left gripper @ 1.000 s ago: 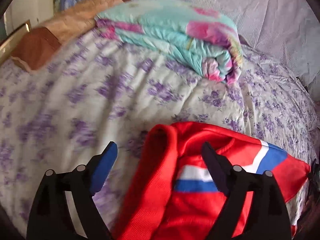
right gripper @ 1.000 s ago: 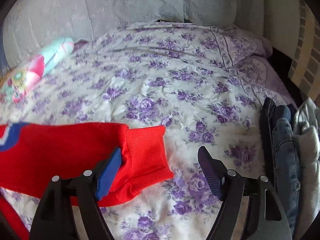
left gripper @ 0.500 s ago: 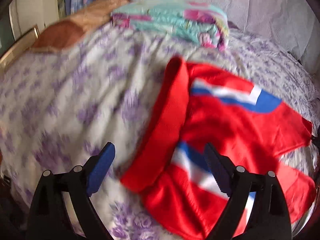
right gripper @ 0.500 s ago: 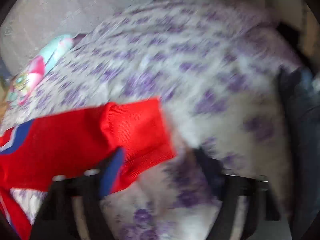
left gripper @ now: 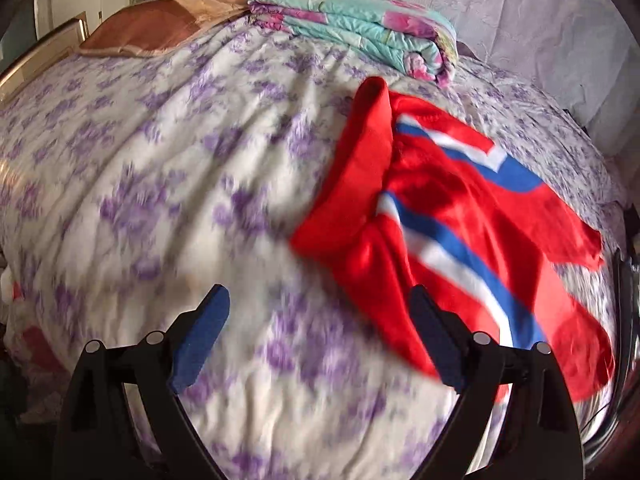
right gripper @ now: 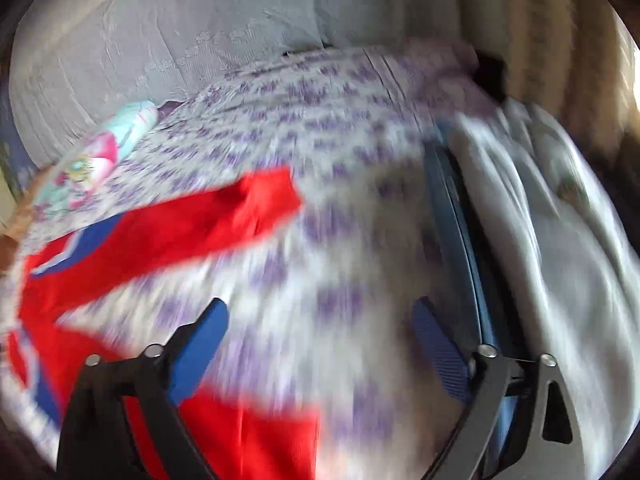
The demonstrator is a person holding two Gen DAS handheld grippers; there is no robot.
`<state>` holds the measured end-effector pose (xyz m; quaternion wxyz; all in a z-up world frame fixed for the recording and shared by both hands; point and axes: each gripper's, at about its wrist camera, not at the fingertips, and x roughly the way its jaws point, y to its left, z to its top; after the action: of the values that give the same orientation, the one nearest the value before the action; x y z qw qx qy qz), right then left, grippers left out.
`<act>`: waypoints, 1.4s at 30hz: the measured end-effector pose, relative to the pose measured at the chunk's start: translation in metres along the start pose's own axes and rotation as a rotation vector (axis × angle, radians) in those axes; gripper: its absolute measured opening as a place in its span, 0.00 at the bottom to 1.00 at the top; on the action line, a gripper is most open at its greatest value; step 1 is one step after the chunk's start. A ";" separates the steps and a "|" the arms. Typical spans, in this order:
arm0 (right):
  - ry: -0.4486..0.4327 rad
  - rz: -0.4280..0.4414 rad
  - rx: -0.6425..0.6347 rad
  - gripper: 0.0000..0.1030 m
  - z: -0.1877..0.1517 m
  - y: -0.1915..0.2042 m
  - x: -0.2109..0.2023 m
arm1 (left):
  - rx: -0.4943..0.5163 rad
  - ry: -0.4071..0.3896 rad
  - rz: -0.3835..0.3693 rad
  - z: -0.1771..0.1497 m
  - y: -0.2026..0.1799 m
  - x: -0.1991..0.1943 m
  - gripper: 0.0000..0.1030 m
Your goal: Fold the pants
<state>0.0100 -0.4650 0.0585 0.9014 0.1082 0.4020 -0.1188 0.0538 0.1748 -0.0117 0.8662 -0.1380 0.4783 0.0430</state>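
- Red pants (left gripper: 460,216) lie on the bed (left gripper: 160,160), long axis toward 2 o'clock.
- Left gripper (left gripper: 316,332), nearer, gapes empty; pants at 1 o'clock.
- Right gripper (right gripper: 320,340) gapes empty; pants at 10 o'clock.

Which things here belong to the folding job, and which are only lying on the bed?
For the job:
red pants
left gripper, open
right gripper, open

Only lying about:
folded floral quilt
brown pillow
grey garment
blue garment beside it
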 end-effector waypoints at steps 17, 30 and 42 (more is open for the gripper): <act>0.104 -0.065 -0.121 0.54 -0.084 0.007 -0.011 | 0.038 -0.018 -0.009 -0.019 -0.027 0.019 0.33; -0.055 0.335 -0.696 0.73 0.055 0.254 0.023 | 0.092 -0.131 0.007 0.107 -0.010 0.007 0.87; 0.108 0.337 -0.902 0.73 0.077 0.387 0.188 | 0.114 0.151 -0.014 0.176 -0.046 0.156 0.90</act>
<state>0.3022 -0.1444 0.0056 0.8431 -0.2238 0.4363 0.2208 0.2906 0.1713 -0.0451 0.8343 -0.0948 0.5431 -0.0008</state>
